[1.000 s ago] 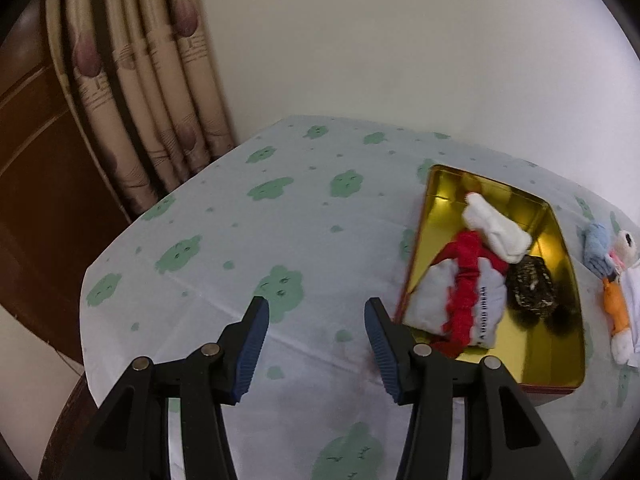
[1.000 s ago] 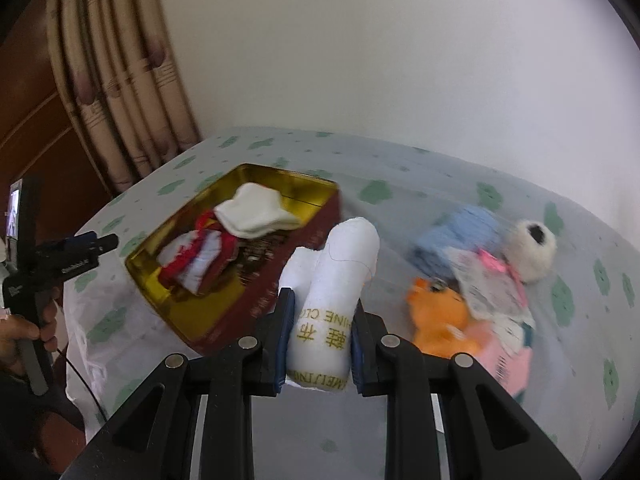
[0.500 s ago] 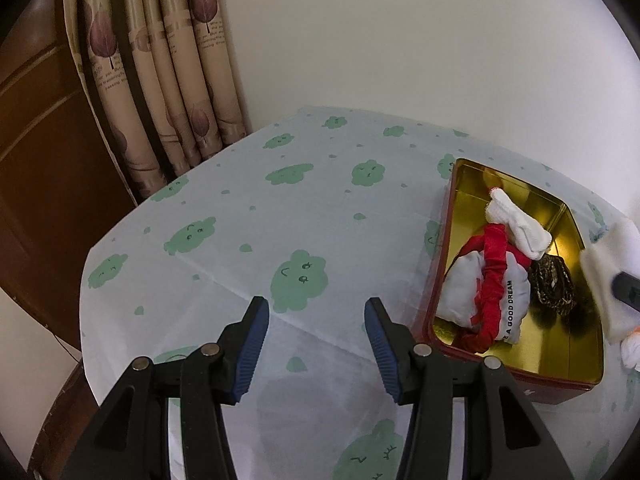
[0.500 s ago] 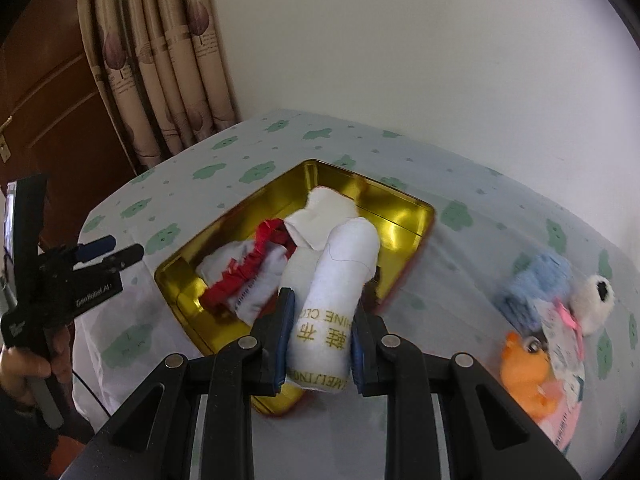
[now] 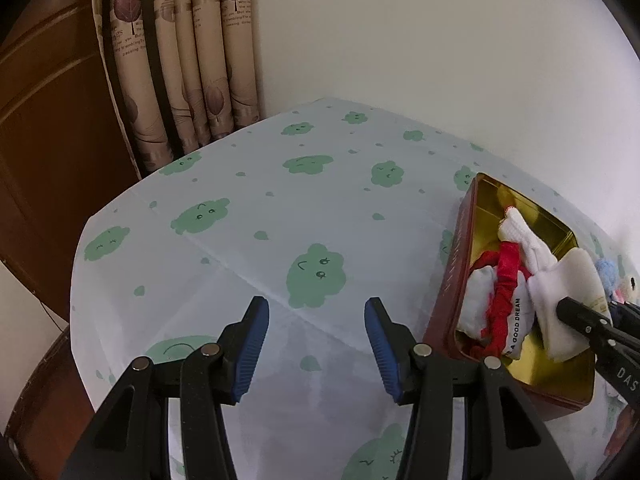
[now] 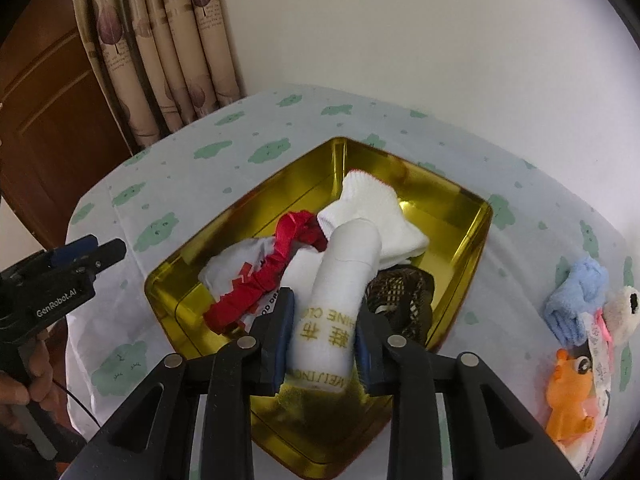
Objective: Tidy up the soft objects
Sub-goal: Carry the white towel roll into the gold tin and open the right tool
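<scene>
- The right hand-held gripper (image 6: 323,338) is hovering over the near part of the gold-lined rectangular metal tin with dark red outer walls (image 6: 478,240), and its jaws are opening with the rolled white cloth printed with gold lettering (image 6: 340,280) lying between them; the blue pads are sitting right at the roll's sides.
- The roll's long axis is running along the fingers, its rounded end pointing away from the camera toward the tin's far corner and its lettered end sitting nearest the camera.
- Inside the tin, a white sock (image 6: 372,210) is lying beyond the roll's tip, a white pouch with a red ruffled band (image 6: 256,280) is lying to its left, and a dark mesh bundle (image 6: 404,292) is lying to its right.
- The left hand-held gripper (image 5: 316,338) is standing released with nothing between its blue pads, above the pale surface cloth with green cloud prints (image 5: 280,208).
- The tin's far right corner is showing bare gold floor.
- Right of the tin, a light blue knitted piece (image 6: 576,296), a small white plush (image 6: 624,308) and an orange plush animal (image 6: 568,396) are lying close together on the surface.
- The left half of the surface is lying open up to its edge, beside the patterned beige curtain (image 5: 192,52).
</scene>
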{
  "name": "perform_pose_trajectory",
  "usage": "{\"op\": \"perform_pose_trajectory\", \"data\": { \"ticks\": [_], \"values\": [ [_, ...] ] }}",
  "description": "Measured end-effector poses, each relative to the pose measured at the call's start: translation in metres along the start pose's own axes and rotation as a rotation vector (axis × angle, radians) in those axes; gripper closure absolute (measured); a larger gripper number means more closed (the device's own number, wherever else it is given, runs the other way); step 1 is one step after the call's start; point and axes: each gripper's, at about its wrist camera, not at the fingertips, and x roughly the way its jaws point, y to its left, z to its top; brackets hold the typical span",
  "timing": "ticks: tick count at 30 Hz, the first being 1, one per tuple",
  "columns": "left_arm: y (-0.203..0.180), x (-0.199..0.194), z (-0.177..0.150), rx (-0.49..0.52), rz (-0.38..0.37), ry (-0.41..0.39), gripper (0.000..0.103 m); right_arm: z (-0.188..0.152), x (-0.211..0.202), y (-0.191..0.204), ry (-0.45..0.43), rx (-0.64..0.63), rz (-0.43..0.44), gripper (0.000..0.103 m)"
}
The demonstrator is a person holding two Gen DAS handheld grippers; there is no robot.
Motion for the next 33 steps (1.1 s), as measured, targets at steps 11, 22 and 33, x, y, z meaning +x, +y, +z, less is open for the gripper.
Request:
{"op": "perform_pose_trajectory", "data": {
  "ticks": [11, 22, 33],
  "values": [
    [-0.001, 0.002, -0.001, -0.001, -0.018, 0.017, 0.052, -0.005, -0.012, 0.008, -0.046, -0.025, -0.038, 0.032],
    [-0.005, 0.002, -0.003, 0.020, -0.014, 0.027, 0.052, -0.015, -0.047, -0.002, -0.080, 0.017, -0.036, 0.024],
    [-0.006, 0.002, -0.004, 0.027, 0.013, 0.019, 0.052, -0.057, -0.089, -0.062, -0.090, 0.106, -0.147, 0.023]
  ]
}}
